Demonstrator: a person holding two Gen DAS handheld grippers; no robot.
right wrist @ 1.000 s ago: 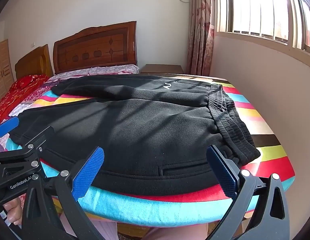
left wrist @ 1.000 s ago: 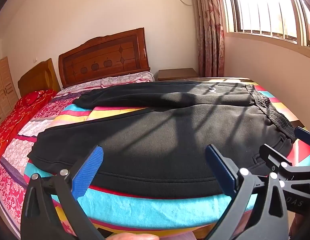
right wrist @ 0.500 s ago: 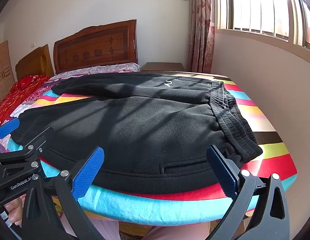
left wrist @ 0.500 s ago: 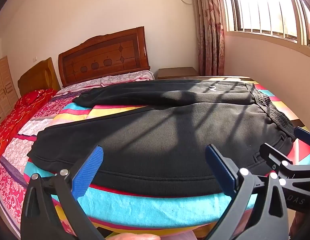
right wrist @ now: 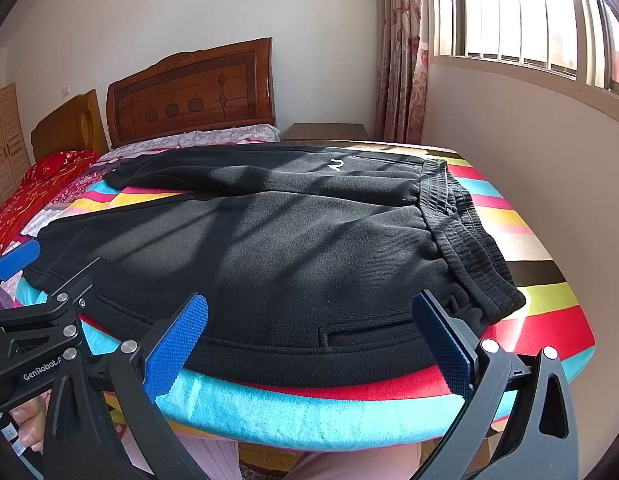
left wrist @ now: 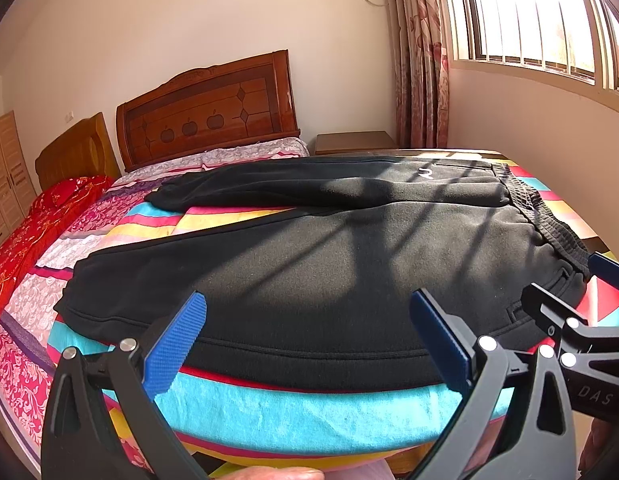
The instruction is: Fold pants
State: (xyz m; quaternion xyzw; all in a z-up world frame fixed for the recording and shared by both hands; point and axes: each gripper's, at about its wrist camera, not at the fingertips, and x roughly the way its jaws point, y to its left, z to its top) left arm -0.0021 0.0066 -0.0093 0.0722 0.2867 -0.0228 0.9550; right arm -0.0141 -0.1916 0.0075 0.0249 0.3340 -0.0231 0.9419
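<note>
Black fleece pants lie flat across the striped bed, also in the right wrist view. The waistband is at the right, both legs reach left, and the far leg lies apart from the near one. My left gripper is open and empty, just before the near hem of the near leg. My right gripper is open and empty, before the near hip with its pocket slit. Each gripper shows at the edge of the other's view.
The bed's striped cover ends at the near edge below the grippers. A wooden headboard and a nightstand stand at the back. A wall with a window runs along the right. A red quilt lies at the left.
Both grippers have crept slightly closer to the bed's near edge and the pants. Both stay open; the pants have not moved.
</note>
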